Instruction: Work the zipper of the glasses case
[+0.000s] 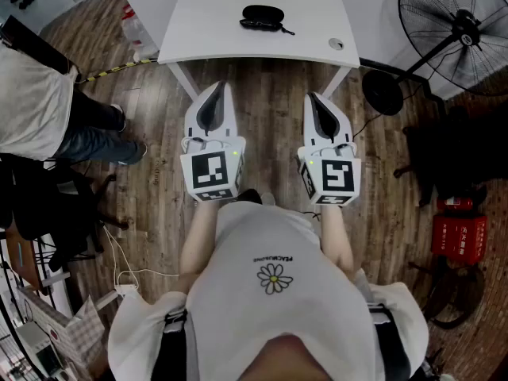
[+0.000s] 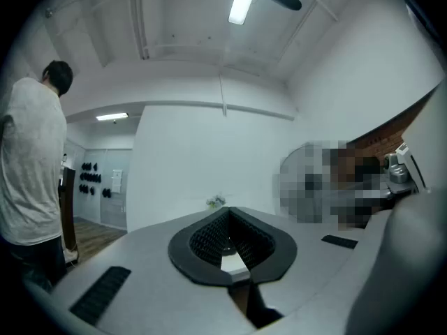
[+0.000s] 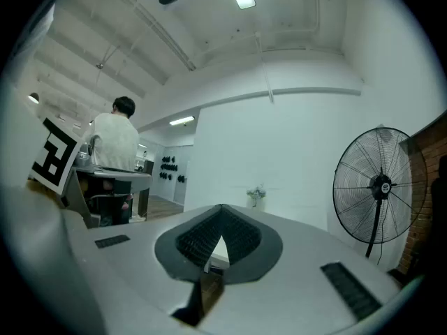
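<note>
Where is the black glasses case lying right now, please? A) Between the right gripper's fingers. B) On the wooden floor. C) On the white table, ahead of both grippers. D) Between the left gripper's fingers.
C: the glasses case lies on the white table, while the left gripper and right gripper hang short of it, fingers together and empty.

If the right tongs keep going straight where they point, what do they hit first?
Probably nothing close: the right tongs, shut and empty, aim level at the far wall, seemingly above the white table, though height is unclear.
</note>
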`<control>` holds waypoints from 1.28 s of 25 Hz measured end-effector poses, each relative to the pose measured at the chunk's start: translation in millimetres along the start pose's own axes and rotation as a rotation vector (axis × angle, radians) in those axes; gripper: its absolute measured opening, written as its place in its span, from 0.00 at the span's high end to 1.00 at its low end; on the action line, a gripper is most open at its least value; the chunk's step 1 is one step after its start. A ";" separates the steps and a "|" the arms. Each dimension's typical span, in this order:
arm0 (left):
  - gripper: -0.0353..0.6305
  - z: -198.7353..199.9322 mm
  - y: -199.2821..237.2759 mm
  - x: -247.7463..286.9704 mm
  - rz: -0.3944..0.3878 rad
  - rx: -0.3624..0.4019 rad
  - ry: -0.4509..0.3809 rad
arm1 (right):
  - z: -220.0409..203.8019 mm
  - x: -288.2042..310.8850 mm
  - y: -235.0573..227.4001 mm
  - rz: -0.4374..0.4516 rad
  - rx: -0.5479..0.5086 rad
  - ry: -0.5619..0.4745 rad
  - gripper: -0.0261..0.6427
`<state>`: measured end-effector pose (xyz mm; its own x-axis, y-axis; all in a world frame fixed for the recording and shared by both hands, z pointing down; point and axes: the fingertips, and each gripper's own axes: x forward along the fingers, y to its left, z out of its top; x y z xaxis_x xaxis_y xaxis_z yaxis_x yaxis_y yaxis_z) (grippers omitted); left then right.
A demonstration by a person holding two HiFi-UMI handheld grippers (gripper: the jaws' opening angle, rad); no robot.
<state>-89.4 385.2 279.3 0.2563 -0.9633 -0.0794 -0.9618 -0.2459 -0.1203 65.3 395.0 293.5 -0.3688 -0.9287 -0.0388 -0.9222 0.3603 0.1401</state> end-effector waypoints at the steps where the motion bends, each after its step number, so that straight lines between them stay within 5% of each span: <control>1: 0.93 -0.2 1.1 1.2 -0.001 0.001 0.001 | 0.6 1.3 1.0 0.002 0.002 -0.001 0.95; 10: 0.93 0.4 4.2 13.6 -0.010 0.009 0.004 | -2.9 12.1 0.9 0.030 0.012 0.017 0.95; 21: 0.93 -22.6 11.3 15.9 0.020 -0.074 0.034 | -25.6 14.4 6.0 0.097 0.057 0.036 0.95; 32: 0.93 -27.8 27.3 99.0 -0.008 -0.068 0.011 | -43.7 83.4 -23.3 0.096 0.023 0.058 0.95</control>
<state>-92.9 280.1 295.7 0.2634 -0.9623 -0.0683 -0.9641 -0.2601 -0.0533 61.0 305.3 330.3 -0.4490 -0.8930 0.0316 -0.8856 0.4494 0.1176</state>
